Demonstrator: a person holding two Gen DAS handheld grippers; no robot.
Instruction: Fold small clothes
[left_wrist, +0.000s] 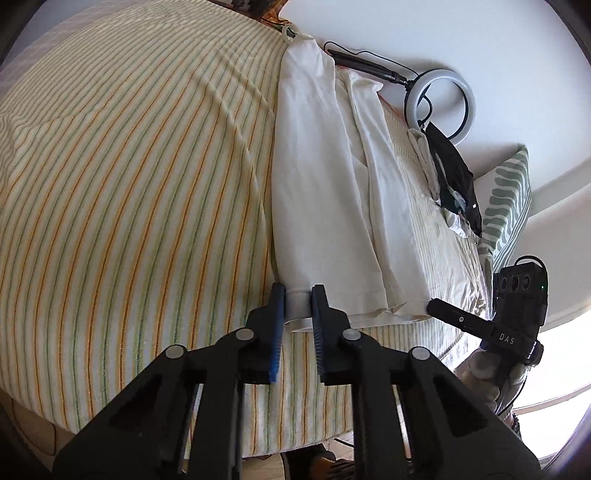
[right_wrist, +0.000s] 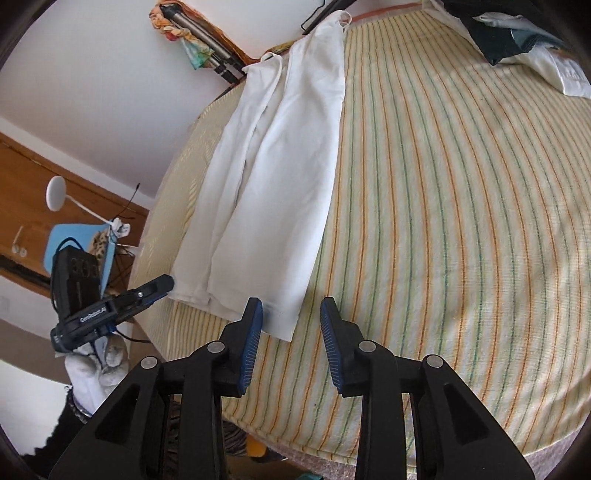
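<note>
A white sleeveless top (left_wrist: 325, 192) lies lengthwise on the striped bed cover (left_wrist: 129, 184), folded along its length into a long strip. It also shows in the right wrist view (right_wrist: 280, 177). My left gripper (left_wrist: 298, 295) has its blue-padded fingers either side of the top's near hem corner, with cloth between them and a gap still showing. In the right wrist view the left gripper (right_wrist: 168, 286) touches the hem's left corner. My right gripper (right_wrist: 291, 310) is open, its fingers over the hem's right corner, empty. It also shows in the left wrist view (left_wrist: 432, 306).
A pile of dark and white clothes (left_wrist: 450, 177) lies at the far side of the bed, also in the right wrist view (right_wrist: 517, 37). A ring light (left_wrist: 443, 107) leans on the wall. A green patterned pillow (left_wrist: 509, 206) is beside the pile. The bed's near edge (right_wrist: 332, 454) is close.
</note>
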